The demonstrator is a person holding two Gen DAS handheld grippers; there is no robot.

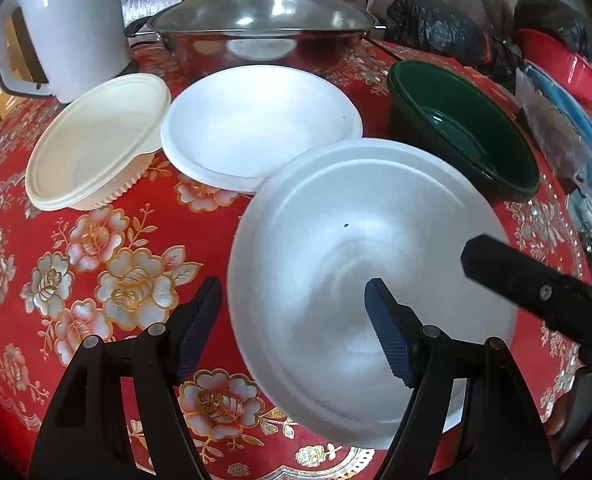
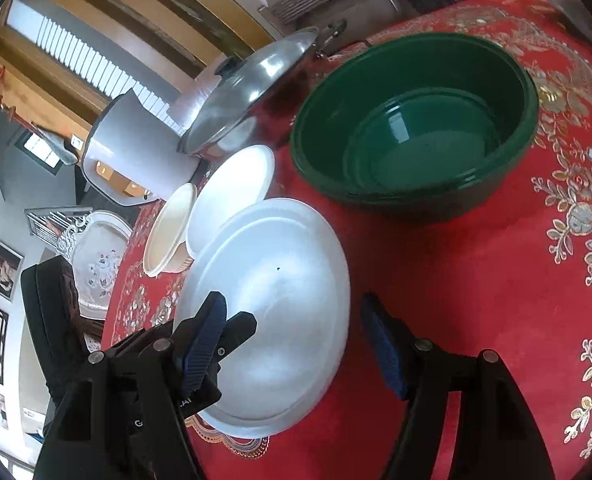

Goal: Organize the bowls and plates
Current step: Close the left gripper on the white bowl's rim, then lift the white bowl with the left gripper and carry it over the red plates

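Plates are the worry: the near white plate (image 1: 347, 248) sits on the red cloth (image 1: 96, 240) between both open grippers (image 1: 296, 332) (image 2: 296, 344), so a lopsided pinch could tip it.

On a table under a red floral cloth (image 1: 108, 248):
- Large white plate (image 1: 335, 264), nearest, its far edge overlapping the rim of a second white plate (image 1: 256, 124) behind it.
- Cream ribbed bowl (image 1: 96, 144), to the left, touching the second plate's edge.
- Green bowl (image 1: 463, 128), to the right, a smaller green one nested inside.
- Steel pan with glass lid (image 1: 260, 20), at the back.
- White jug (image 1: 64, 24), back left.
- Black bags (image 1: 435, 28) and a red basin (image 1: 559, 60), back right.
- Left gripper (image 1: 296, 328), jaws apart, straddling the near plate's left rim; pads not pressing.
- Right gripper's black finger (image 1: 535, 288) over the plate's right edge.
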